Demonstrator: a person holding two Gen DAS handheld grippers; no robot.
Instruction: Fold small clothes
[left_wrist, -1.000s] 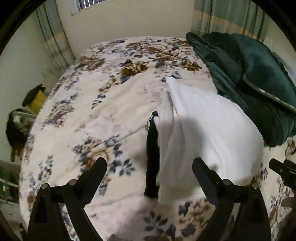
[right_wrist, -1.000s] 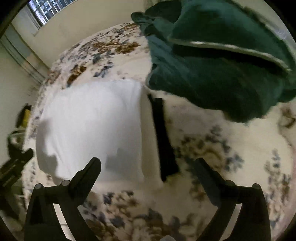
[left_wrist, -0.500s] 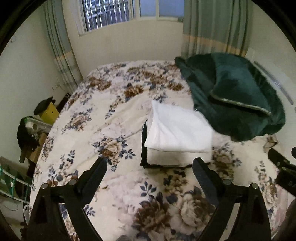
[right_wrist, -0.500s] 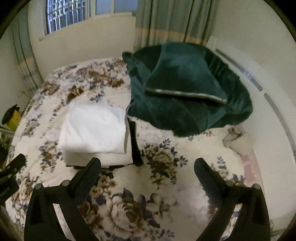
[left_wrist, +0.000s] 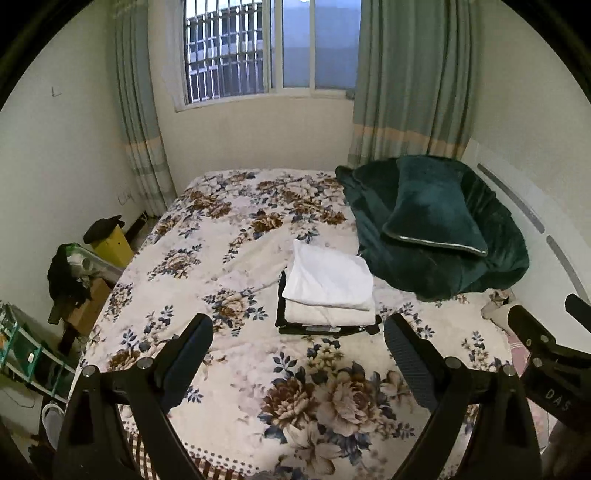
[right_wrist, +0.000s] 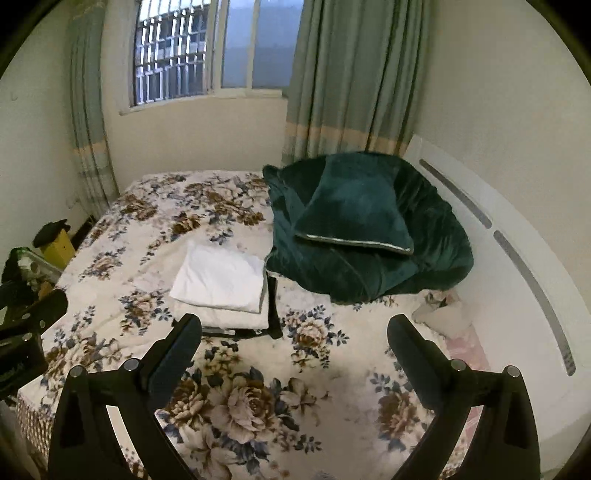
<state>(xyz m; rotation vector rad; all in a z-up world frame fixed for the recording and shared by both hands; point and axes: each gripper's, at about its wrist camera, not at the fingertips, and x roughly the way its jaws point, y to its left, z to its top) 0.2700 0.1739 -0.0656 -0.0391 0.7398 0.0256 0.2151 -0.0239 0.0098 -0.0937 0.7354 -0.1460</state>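
A stack of folded clothes lies on the floral bedspread (left_wrist: 236, 258): a white garment (left_wrist: 330, 277) on top, a cream one (left_wrist: 327, 315) under it, a black one (left_wrist: 325, 329) at the bottom. The right wrist view shows the same white garment (right_wrist: 219, 277) above the black one (right_wrist: 272, 308). My left gripper (left_wrist: 298, 349) is open and empty, held well back from the stack near the bed's front edge. My right gripper (right_wrist: 294, 349) is open and empty too, beside the left; its black body (left_wrist: 546, 350) shows at the right edge of the left wrist view.
A dark green blanket with a pillow (left_wrist: 436, 229) is heaped at the back right of the bed, against a white headboard (right_wrist: 517, 258). A crumpled white cloth (right_wrist: 441, 308) lies by the headboard. Boxes and clutter (left_wrist: 74, 280) stand left of the bed. Curtains (left_wrist: 410, 85) frame a window behind.
Both grippers have pulled far back and up from the stack, which filled the views a second ago. The white garment now lies flat and folded on top.
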